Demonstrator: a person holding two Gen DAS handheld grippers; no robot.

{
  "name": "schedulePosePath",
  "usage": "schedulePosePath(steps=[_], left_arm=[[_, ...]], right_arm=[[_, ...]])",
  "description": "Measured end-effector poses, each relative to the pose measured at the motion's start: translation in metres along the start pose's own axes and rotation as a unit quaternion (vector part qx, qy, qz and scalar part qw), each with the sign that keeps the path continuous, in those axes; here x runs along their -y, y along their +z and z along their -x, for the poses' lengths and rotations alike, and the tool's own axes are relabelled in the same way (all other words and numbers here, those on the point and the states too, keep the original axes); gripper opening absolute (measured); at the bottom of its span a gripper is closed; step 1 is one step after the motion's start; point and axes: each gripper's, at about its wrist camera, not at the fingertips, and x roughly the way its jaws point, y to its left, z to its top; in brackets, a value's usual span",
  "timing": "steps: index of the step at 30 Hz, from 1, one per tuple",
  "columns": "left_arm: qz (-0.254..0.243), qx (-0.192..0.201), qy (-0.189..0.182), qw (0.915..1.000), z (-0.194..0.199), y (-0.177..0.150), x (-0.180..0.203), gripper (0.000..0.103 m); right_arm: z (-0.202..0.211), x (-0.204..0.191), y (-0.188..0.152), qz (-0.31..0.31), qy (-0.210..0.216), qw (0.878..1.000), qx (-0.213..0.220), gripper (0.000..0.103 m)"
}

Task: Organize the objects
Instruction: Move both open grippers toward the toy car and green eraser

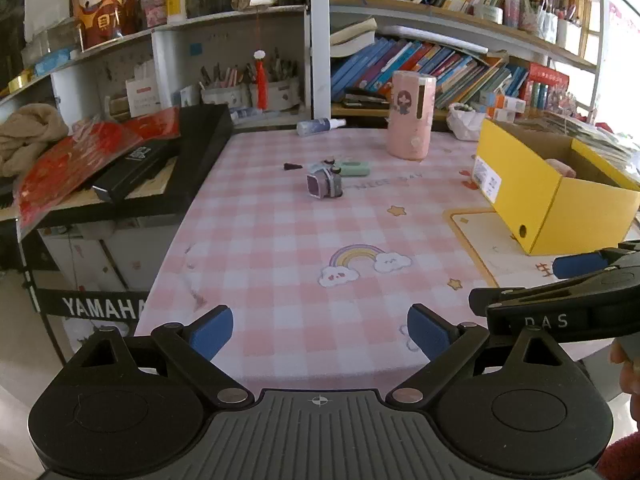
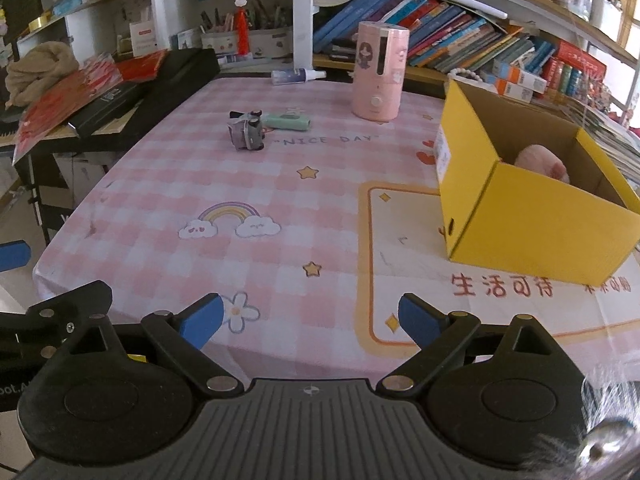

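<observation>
On the pink checked tablecloth (image 1: 280,240) lie a small grey and purple toy (image 1: 324,182) (image 2: 248,132), a green case (image 1: 354,169) (image 2: 288,121) just behind it, and a tiny black piece (image 1: 293,166). An open yellow box (image 1: 520,184) (image 2: 540,232) stands at the right, with a pink plush (image 2: 544,164) inside. My left gripper (image 1: 320,332) hangs open over the table's near edge, holding nothing. My right gripper (image 2: 312,320) is open too, above the near edge in front of the box. Both are well short of the toy.
A pink humidifier (image 1: 412,116) (image 2: 380,76) and a lying spray bottle (image 1: 320,125) (image 2: 298,76) sit at the table's back. A black keyboard piled with red paper (image 1: 80,160) borders the left side. Bookshelves (image 1: 440,60) stand behind. A cream mat (image 2: 400,260) lies under the box.
</observation>
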Motion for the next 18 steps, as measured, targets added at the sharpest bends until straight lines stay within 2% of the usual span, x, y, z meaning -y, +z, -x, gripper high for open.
schedulePosePath(steps=[18], left_arm=[[0.012,-0.006,-0.001,0.9999,-0.080,0.068,0.005,0.096]], right_arm=[[-0.074,0.032,0.078,0.002,0.007,1.000,-0.002,0.095]])
